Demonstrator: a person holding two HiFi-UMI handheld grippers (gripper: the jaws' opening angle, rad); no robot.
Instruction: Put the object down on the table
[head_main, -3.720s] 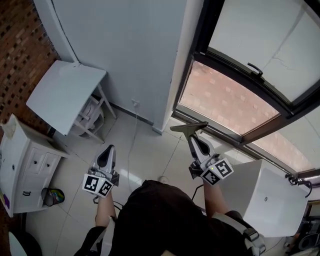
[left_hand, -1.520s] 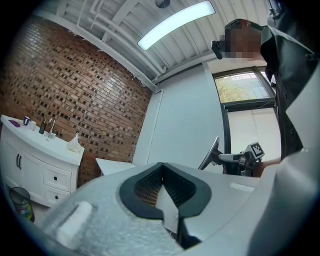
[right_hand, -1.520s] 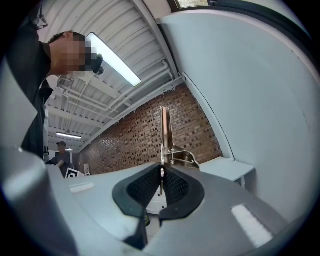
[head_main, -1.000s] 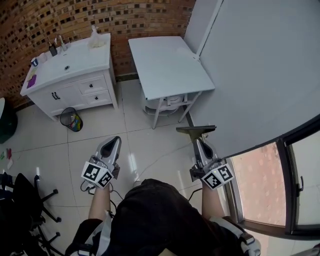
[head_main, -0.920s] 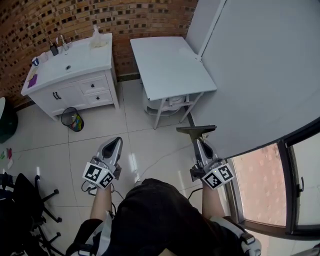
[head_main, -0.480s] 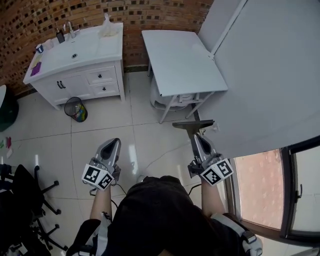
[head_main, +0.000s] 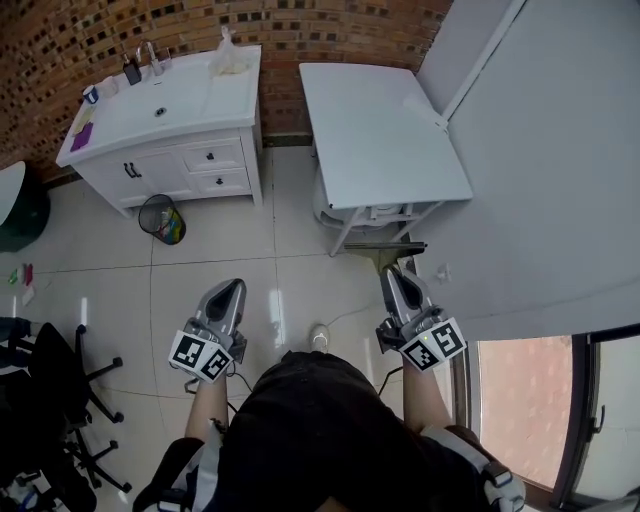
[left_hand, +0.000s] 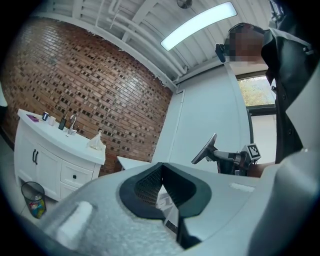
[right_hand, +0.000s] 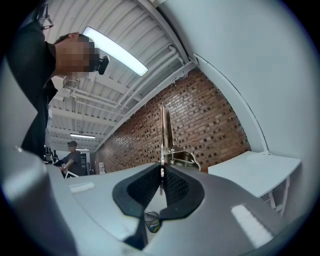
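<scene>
One squeegee (head_main: 385, 249) — right tongs (head_main: 392, 272) clamped (table (head_main: 375, 130) ahead)

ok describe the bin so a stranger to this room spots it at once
Find the brick wall and the white sink cabinet against it. On the floor before the cabinet stands a small round bin, the only black wire-mesh thing there, with colourful rubbish inside.

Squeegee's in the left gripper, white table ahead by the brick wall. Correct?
Not quite: the squeegee is clamped in the right gripper, as the right gripper view shows. The left gripper holds nothing. The white table does stand by the brick wall.
</scene>
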